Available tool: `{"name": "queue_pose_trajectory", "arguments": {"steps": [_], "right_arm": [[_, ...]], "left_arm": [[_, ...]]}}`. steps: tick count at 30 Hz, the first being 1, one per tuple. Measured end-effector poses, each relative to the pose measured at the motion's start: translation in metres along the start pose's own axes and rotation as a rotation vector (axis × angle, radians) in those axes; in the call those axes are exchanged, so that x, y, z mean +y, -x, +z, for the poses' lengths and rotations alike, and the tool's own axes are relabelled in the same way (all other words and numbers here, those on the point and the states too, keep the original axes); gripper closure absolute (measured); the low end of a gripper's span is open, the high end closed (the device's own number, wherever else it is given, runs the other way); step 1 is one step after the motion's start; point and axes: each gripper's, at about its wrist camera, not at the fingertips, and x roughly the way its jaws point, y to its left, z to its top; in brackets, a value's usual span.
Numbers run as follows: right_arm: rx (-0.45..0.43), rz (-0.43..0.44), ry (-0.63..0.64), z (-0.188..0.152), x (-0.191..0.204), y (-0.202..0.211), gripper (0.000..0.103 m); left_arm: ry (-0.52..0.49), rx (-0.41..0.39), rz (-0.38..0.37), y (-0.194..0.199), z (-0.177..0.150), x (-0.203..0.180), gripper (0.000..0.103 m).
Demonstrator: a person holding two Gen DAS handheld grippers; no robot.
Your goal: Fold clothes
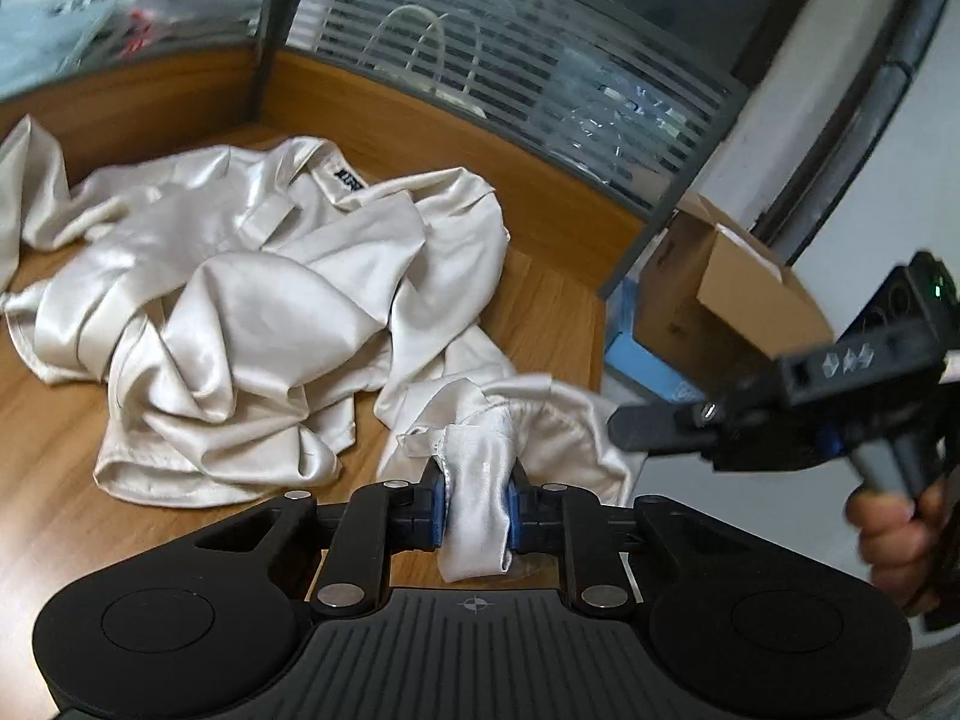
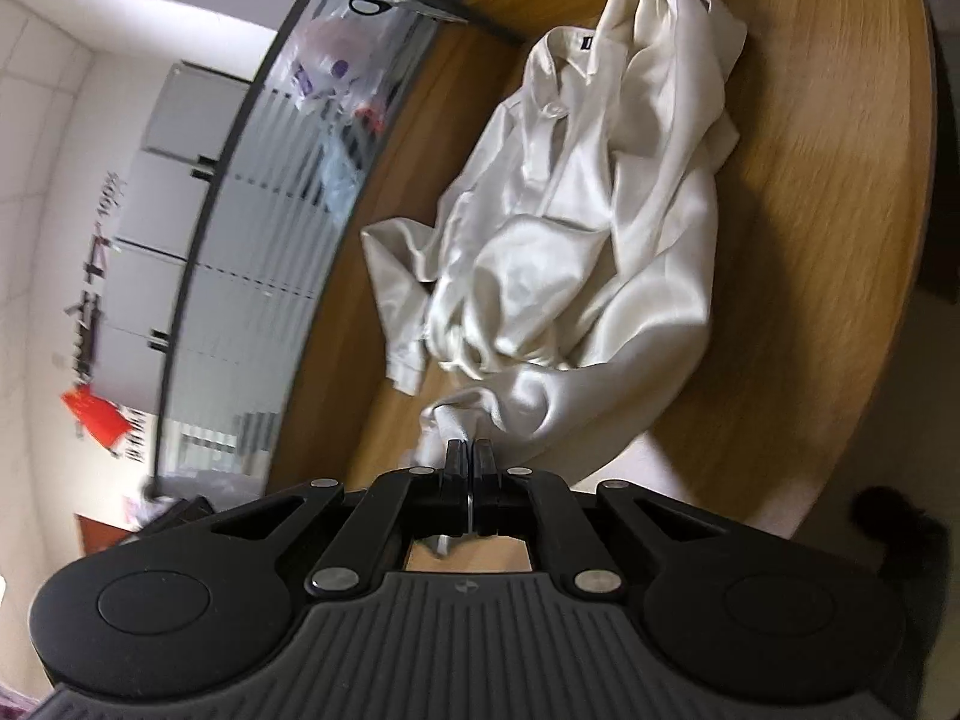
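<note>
A crumpled cream satin shirt (image 1: 252,312) lies in a heap on the wooden table (image 1: 48,456); its collar with a dark label faces the back. My left gripper (image 1: 475,507) is shut on a bunched edge of the shirt at the near side. My right gripper (image 1: 624,427) comes in from the right and its fingers reach the same stretch of cloth. In the right wrist view the shirt (image 2: 576,252) runs away from the right gripper (image 2: 469,462), which is shut on a fold of the shirt's edge.
Wooden partition walls topped with striped glass (image 1: 510,72) enclose the table at the back. A cardboard box (image 1: 720,300) sits beyond the table's right edge. A plastic bag (image 2: 327,63) hangs behind the glass. The table's rounded edge (image 2: 852,396) runs along the right.
</note>
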Motion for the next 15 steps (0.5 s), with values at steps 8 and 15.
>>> {"name": "queue_pose_trajectory", "arguments": {"steps": [8, 15], "right_arm": [[-0.016, -0.151, 0.253, -0.013, 0.040, -0.007, 0.053], [0.021, -0.237, 0.334, -0.016, 0.036, -0.014, 0.076]], "left_arm": [[-0.005, 0.024, -0.035, 0.000, 0.006, -0.011, 0.082], [0.170, 0.016, -0.149, 0.009, 0.008, 0.011, 0.083]]}}
